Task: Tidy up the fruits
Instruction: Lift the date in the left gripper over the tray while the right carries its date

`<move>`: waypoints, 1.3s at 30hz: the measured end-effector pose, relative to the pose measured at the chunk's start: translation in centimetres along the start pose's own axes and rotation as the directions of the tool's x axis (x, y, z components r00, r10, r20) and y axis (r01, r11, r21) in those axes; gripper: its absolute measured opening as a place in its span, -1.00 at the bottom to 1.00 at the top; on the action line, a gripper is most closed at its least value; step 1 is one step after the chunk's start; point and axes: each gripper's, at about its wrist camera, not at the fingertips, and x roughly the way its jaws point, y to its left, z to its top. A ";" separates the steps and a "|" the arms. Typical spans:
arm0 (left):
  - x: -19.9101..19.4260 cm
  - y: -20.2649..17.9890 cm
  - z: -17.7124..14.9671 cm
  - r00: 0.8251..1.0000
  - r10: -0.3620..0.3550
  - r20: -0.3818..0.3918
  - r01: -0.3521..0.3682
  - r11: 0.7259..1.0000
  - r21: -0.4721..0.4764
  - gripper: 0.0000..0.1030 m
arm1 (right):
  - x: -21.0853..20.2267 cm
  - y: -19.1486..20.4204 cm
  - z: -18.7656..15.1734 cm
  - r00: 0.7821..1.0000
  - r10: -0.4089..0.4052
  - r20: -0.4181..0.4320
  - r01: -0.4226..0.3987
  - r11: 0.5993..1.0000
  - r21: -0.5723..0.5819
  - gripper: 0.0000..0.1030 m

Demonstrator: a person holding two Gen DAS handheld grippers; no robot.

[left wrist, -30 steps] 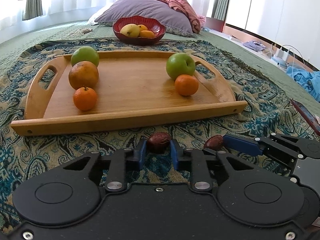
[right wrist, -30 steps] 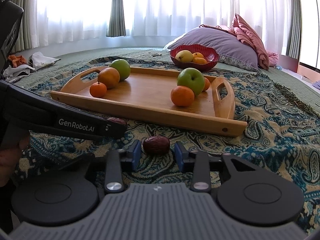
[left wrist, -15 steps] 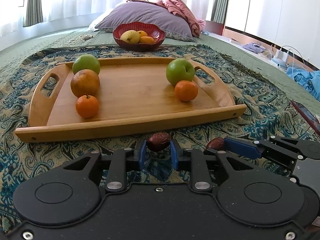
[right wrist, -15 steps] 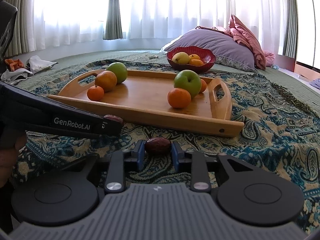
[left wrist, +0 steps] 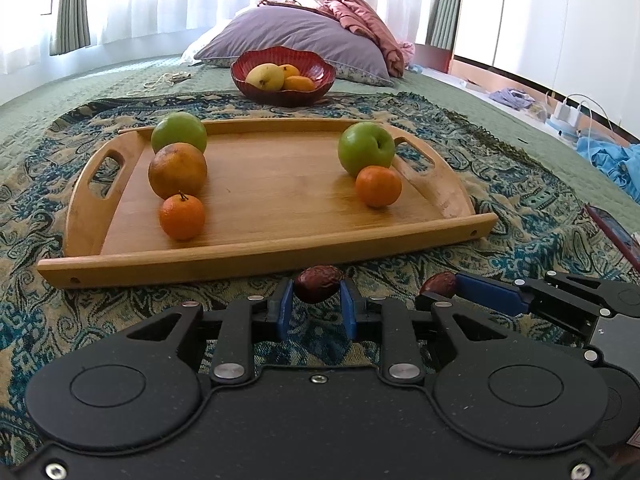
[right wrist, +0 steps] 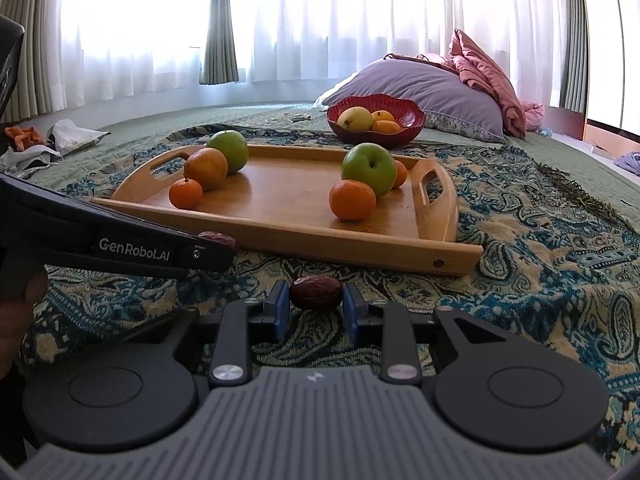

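Observation:
A wooden tray (left wrist: 260, 254) lies on a patterned cloth just ahead of both grippers. On its left stand a green apple (left wrist: 179, 132), a brownish orange (left wrist: 177, 171) and a small tangerine (left wrist: 182, 216). On its right are another green apple (left wrist: 366, 149) and a tangerine (left wrist: 378, 186). My left gripper (left wrist: 316, 299) is shut on a dark red date (left wrist: 319, 288) in front of the tray's near rim. Close beside it on the right, my right gripper (right wrist: 315, 301) is shut on a second date (right wrist: 316, 297). In the right wrist view the tray (right wrist: 360, 254) sits ahead, with a third tangerine half hidden behind the right apple (right wrist: 369, 169).
A red bowl (left wrist: 283, 92) with a yellow fruit and oranges stands behind the tray, before a purple pillow (left wrist: 296, 34). The patterned cloth (left wrist: 520, 184) covers a green quilt. Blue fabric (left wrist: 612, 160) and cables lie far right; a hand (right wrist: 20, 304) holds the left gripper.
The right gripper's jaws have closed onto the date that lay between them. The left gripper has kept its grip on its date. Neither hand has shifted noticeably.

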 end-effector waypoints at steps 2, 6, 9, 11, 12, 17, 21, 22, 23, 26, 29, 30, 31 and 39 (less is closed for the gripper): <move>-0.1 0.0 0.1 1.000 0.000 0.002 0.000 1.000 0.000 -0.53 | 0.0 0.0 0.1 1.000 -0.001 0.004 0.001 1.000 0.000 -0.35; -0.3 0.0 0.3 1.000 0.002 0.010 -0.002 1.000 0.002 -0.53 | 0.1 0.0 0.6 1.000 -0.006 0.013 0.005 1.000 0.003 -0.35; -0.3 0.1 0.7 1.000 0.004 0.020 -0.004 1.000 0.003 -0.53 | 0.3 0.0 1.0 1.000 -0.006 0.018 0.006 1.000 0.009 -0.35; -0.4 0.2 1.0 1.000 0.007 0.027 -0.007 1.000 0.002 -0.53 | 0.4 0.1 1.3 1.000 -0.007 0.024 0.007 1.000 0.008 -0.35; -0.4 0.3 1.1 0.999 0.009 0.032 -0.009 1.000 0.000 -0.53 | 0.5 0.1 1.4 1.000 -0.009 0.029 0.009 1.000 0.007 -0.35; -0.3 0.8 2.2 0.998 0.016 0.057 -0.016 1.000 0.004 -0.53 | 0.8 0.3 2.3 0.999 -0.013 0.047 0.013 1.000 0.003 -0.35; 0.0 1.4 3.6 0.997 0.017 0.072 -0.017 1.000 -0.007 -0.53 | 1.3 0.5 3.3 0.998 -0.015 0.061 0.015 1.000 0.003 -0.35; 0.2 1.7 4.0 0.997 0.017 0.074 -0.016 1.000 -0.014 -0.53 | 1.4 0.5 3.6 0.998 -0.018 0.067 0.018 1.000 0.001 -0.35; 0.3 2.0 4.4 0.997 0.018 0.077 -0.016 1.000 -0.021 -0.53 | 1.6 0.6 4.0 0.997 -0.020 0.073 0.020 1.000 -0.002 -0.35; 0.8 2.6 5.4 0.996 0.025 0.084 -0.023 0.999 -0.029 -0.53 | 2.2 0.6 5.1 0.996 -0.024 0.086 0.024 1.000 -0.003 -0.35; 1.2 3.1 6.4 0.995 0.031 0.093 -0.029 0.999 -0.029 -0.53 | 2.9 0.6 6.2 0.995 -0.023 0.094 0.023 1.000 0.003 -0.35; 1.4 3.3 6.7 0.995 0.033 0.094 -0.030 0.999 -0.031 -0.53 | 3.2 0.5 6.6 0.995 -0.023 0.095 0.023 1.000 0.004 -0.35; 1.6 3.5 7.0 0.995 0.034 0.094 -0.031 0.999 -0.035 -0.53 | 3.4 0.5 6.9 0.995 -0.024 0.096 0.023 1.000 0.007 -0.35; 3.0 4.9 8.9 0.995 0.043 0.091 -0.038 0.998 -0.058 -0.53 | 5.7 -0.1 8.7 0.996 -0.028 0.080 0.025 0.999 0.034 -0.35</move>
